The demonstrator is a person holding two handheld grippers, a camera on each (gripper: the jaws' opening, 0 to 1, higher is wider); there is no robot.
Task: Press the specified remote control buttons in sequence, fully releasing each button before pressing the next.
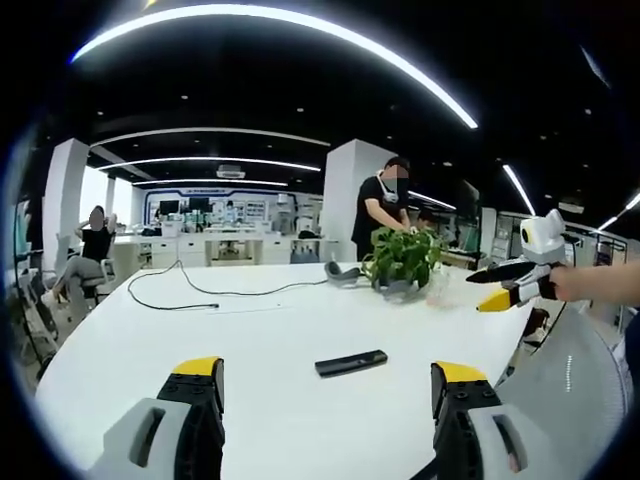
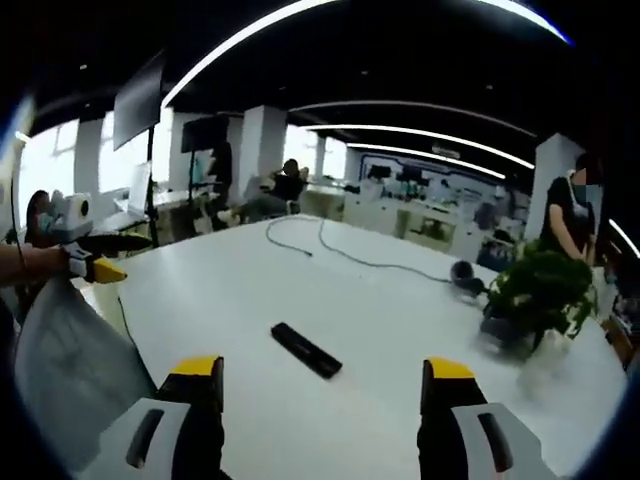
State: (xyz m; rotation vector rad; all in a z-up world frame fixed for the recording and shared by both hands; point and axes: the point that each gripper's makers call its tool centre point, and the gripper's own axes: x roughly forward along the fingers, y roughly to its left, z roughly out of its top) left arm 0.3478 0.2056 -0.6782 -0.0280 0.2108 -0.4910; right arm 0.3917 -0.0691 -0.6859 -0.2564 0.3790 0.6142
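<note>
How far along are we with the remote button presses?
Nothing looks done yet. The remote lies untouched on the white table, with the potted plant behind it. Both the left gripper and the right gripper are open and hover short of it. Every press is left.

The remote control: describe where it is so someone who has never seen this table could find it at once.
Start at the big white table and find the potted plant near its far side. Nearer the camera than the plant, alone on bare tabletop, lies the remote control: a flat, slim black bar. The black cable is thin and winding, and the headphones beside the plant are rounded and grey.
</note>
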